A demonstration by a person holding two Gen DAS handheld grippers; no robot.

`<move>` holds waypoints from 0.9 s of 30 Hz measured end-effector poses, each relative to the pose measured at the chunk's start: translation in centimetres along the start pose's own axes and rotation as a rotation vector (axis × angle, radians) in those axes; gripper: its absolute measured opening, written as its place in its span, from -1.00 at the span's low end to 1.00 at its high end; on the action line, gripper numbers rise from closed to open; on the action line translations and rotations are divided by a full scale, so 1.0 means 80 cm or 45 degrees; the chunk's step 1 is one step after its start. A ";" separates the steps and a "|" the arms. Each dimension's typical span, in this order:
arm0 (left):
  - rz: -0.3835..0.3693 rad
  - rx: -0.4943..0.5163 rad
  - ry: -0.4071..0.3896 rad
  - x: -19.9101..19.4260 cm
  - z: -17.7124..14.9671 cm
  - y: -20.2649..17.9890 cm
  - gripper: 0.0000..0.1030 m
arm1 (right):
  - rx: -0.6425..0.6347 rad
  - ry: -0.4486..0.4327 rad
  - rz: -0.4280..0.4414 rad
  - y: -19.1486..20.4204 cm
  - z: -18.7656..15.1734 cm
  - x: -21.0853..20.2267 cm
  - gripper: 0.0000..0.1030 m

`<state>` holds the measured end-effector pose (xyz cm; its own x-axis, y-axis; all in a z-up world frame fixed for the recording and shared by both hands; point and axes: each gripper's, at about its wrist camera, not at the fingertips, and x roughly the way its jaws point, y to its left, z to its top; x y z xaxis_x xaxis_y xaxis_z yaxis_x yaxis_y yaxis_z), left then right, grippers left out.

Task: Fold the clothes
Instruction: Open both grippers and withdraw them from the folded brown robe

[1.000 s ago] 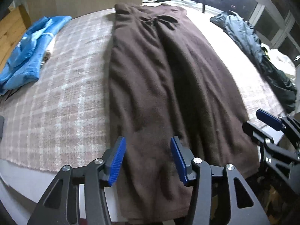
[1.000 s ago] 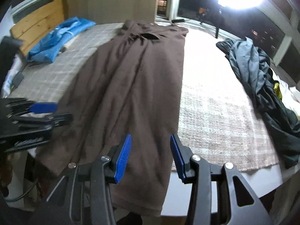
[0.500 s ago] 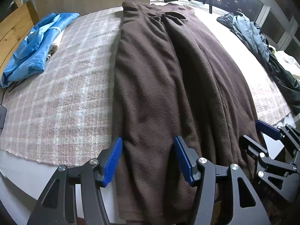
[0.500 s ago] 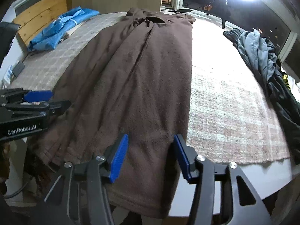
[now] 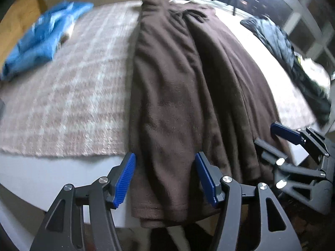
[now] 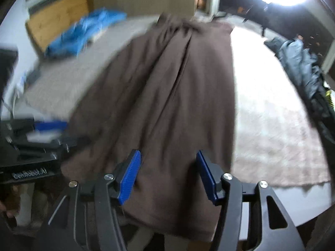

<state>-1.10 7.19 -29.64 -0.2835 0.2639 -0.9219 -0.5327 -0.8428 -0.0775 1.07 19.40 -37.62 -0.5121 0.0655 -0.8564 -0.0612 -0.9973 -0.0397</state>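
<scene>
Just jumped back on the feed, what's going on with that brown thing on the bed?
A person holds two grippers over the near hem of a long brown fleece garment spread along the bed's plaid blanket. The left gripper and right gripper are both open, pads straddling the hanging hem, gripping nothing yet. A blue garment and a dark jacket lie aside.

garment (image 5: 180, 96): plain dark brown, fleecy
blanket (image 5: 69, 104): pink-beige with pale white checks
cloth at far left (image 5: 39, 44): bright blue
heap at far right (image 5: 293, 62): grey-blue over black, a yellow spot
left gripper (image 5: 165, 179): black, blue ribbed pads
right gripper (image 6: 167, 177): black, blue pads
headboard (image 6: 56, 21): honey-coloured wood
</scene>
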 end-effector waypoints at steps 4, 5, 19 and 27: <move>0.017 -0.013 0.030 -0.006 -0.003 0.009 0.11 | 0.046 0.017 0.024 -0.014 -0.006 -0.027 0.07; 0.037 -0.023 0.029 -0.008 0.001 0.012 0.11 | 0.100 -0.003 0.001 -0.025 -0.007 -0.034 0.07; 0.092 -0.017 0.071 0.004 0.004 0.028 0.12 | 0.345 0.117 -0.022 -0.096 -0.017 -0.016 0.10; 0.088 -0.010 0.081 0.004 -0.008 0.022 0.18 | 0.308 0.142 -0.026 -0.088 -0.015 -0.010 0.10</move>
<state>-1.64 5.49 -30.34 -0.2683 0.1749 -0.9473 -0.5071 -0.8618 -0.0155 2.91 26.34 -37.30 -0.4120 0.0683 -0.9086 -0.2804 -0.9583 0.0551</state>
